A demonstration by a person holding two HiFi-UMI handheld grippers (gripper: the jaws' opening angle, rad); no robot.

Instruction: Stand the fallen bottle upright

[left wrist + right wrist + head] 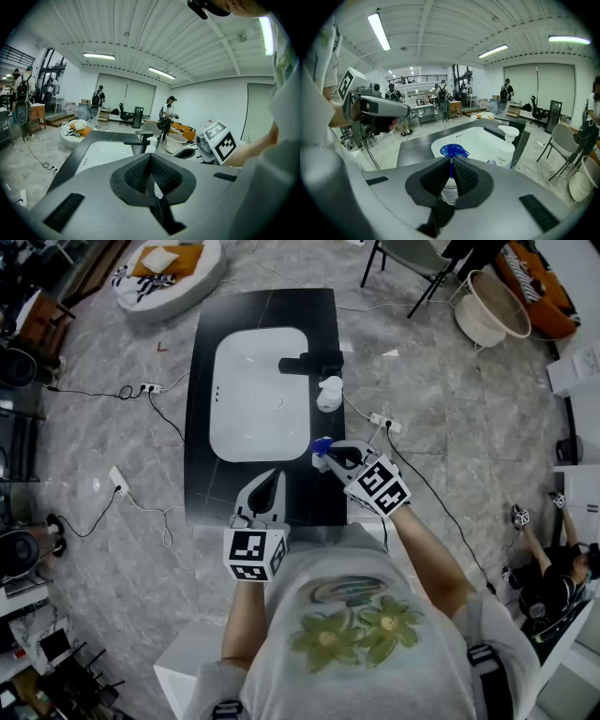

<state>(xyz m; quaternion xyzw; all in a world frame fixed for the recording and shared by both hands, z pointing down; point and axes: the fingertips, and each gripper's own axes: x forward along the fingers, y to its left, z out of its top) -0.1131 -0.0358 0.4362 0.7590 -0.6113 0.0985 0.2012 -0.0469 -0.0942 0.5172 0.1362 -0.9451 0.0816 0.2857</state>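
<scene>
1. Arm pose. My right forearm [427, 549] reaches forward from the body, and the right hand-held gripper [330, 457] tilts downward at the near right corner of the sink [253, 418]. The left forearm [246, 620] is tucked closer in. The left hand-held gripper [267, 486] sits just short of the sink's near rim, also tilted down.

2. Grip state. In the right gripper view, the right hand-held gripper [451, 176] is clamped on the neck of the bottle [451, 151]. The blue spray head stands above the pads, and the pale body with its label runs down between them. In the left gripper view, the left hand-held gripper [151, 176] has its pads together, and I make out nothing held.

3. Task item. The bottle [322, 444] is at the sink's near right corner. It reads as roughly upright in the grip. I cannot tell whether its base rests on the tabletop [202, 474].

4. Edges and clearance. Only a narrow strip of tabletop lies between the sink and the right edge. Further along that strip, a white pump dispenser [329, 393] stands beside the black faucet [309, 362], well apart from the bottle. The sink basin itself is bare. A wider band of tabletop runs along the sink's near rim, under the left hand-held gripper.
</scene>
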